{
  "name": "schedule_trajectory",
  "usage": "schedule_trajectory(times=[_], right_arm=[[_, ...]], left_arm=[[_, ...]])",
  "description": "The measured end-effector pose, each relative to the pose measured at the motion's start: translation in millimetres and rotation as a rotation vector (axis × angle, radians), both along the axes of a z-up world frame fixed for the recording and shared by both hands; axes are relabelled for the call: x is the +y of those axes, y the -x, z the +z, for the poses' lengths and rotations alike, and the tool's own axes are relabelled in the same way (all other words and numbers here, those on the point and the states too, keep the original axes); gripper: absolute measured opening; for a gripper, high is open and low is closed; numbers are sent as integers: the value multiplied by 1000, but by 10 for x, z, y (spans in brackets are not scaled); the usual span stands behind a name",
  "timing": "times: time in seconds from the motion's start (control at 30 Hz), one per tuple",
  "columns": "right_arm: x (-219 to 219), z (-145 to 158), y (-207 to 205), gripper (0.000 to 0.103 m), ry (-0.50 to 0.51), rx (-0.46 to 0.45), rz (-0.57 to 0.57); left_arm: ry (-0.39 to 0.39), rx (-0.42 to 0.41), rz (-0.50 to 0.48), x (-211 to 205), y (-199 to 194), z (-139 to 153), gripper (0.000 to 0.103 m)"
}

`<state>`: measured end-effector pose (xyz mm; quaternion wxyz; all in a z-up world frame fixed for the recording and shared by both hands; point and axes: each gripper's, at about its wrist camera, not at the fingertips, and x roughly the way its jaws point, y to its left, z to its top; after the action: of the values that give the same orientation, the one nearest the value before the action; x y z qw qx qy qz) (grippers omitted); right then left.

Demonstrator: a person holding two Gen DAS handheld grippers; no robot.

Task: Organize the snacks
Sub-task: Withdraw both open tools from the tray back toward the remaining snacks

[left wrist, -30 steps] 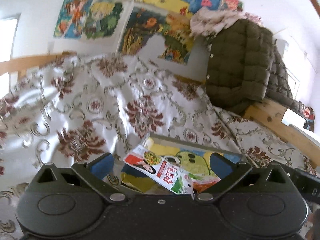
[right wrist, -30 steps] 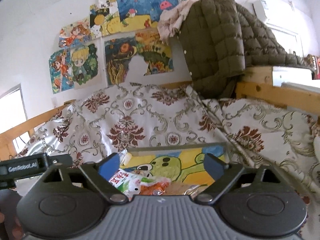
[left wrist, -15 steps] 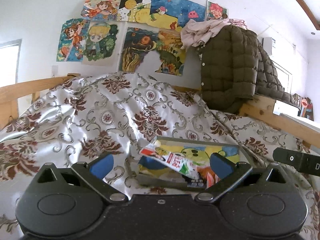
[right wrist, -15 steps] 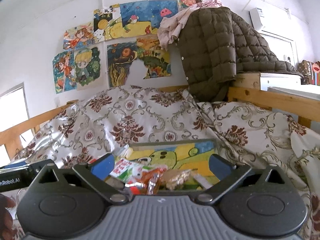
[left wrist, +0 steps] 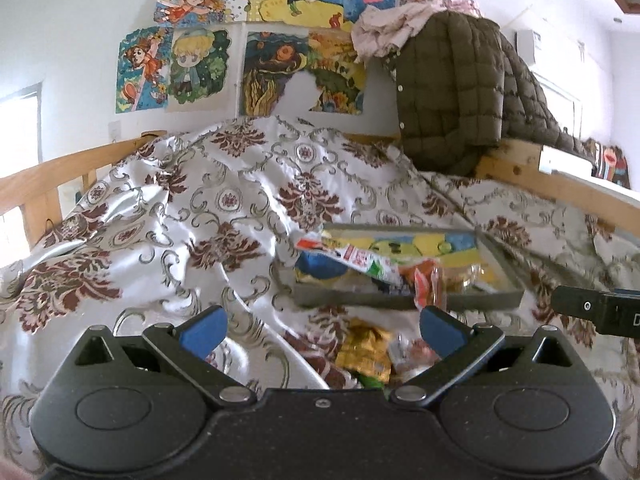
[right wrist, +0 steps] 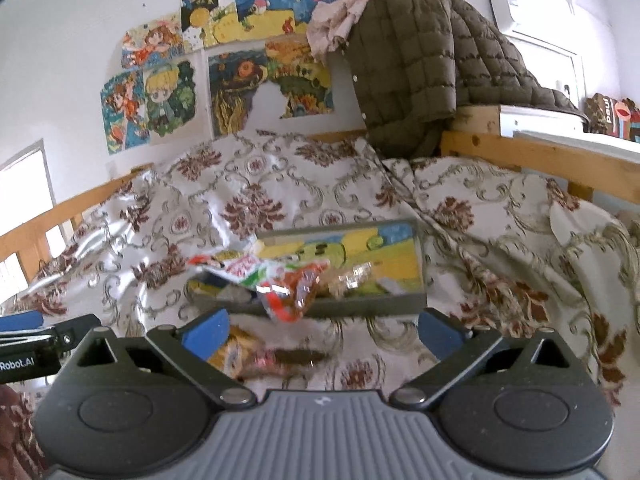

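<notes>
While your left gripper (left wrist: 322,330) hangs with jaws wide apart and empty over the patterned bedspread (left wrist: 168,216), loose snack packets (left wrist: 364,350) lie just ahead, more snacks fill the tray (right wrist: 360,306) beyond, and your right gripper (right wrist: 322,330) gapes empty too.

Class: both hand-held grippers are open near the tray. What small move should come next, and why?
Probably lower the left hand-held gripper onto the gold packet lying loose on the bedspread. It sits outside the tray, where other snacks already lie, and nothing is between the jaws.
</notes>
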<state>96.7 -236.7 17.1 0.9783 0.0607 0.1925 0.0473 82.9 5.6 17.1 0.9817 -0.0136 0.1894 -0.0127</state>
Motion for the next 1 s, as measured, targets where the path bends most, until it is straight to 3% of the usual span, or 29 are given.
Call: schedule_trajectory(times=[0.47, 1.0], right_arm=[[137, -227, 217, 103, 62, 144, -3], [271, -363, 162, 103, 108, 225, 37]], left_arm=[[-67, 154, 52, -52, 134, -123, 102], [-41, 257, 100, 3, 51, -199, 102]])
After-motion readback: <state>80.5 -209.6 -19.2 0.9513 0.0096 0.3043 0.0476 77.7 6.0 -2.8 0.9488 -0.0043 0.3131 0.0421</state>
